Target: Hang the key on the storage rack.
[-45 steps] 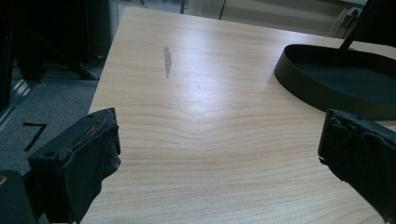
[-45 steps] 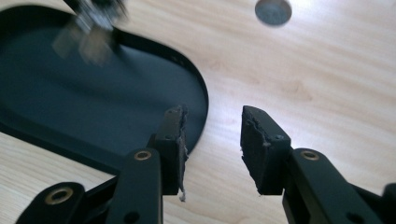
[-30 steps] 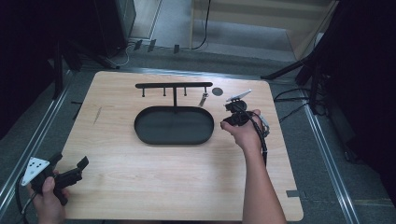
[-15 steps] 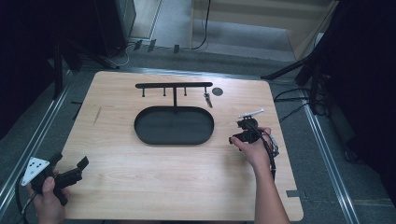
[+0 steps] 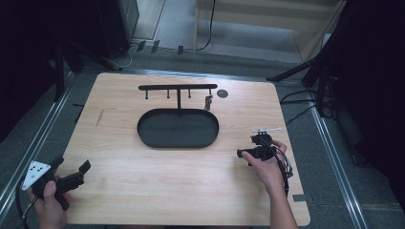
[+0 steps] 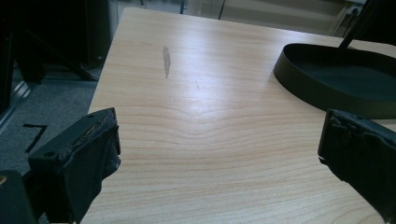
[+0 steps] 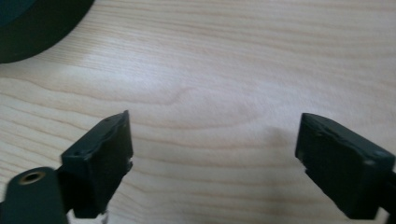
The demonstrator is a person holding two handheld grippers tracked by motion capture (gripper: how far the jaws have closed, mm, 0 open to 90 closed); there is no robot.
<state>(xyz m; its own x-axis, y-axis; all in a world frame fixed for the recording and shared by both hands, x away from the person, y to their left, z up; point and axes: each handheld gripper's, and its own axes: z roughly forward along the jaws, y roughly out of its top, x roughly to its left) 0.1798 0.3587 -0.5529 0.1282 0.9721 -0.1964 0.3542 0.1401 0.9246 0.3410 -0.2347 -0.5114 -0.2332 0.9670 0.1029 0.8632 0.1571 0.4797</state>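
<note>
Resting near the table's (image 5: 157, 191) front left corner, the left gripper (image 5: 71, 176) has its fingers (image 6: 77, 158) spread wide with nothing between them, aimed across bare wood toward the black oval tray (image 5: 177, 128). The right gripper (image 5: 253, 148), held in the right hand (image 5: 267, 167) near the table's right edge beside the tray, likewise has its fingers (image 7: 100, 149) wide apart and empty over the wood. A black hook rack (image 5: 177, 88) stands at the tray's far side, with a small item (image 5: 208, 101) hanging from it and a dark round disc (image 5: 222, 93) just beside its right end.

Black oval tray (image 5: 143, 131) lies flat at table centre; black hook rack (image 5: 177, 88) stands upright at far edge; small object (image 5: 208, 101) hangs from right hook.
</note>
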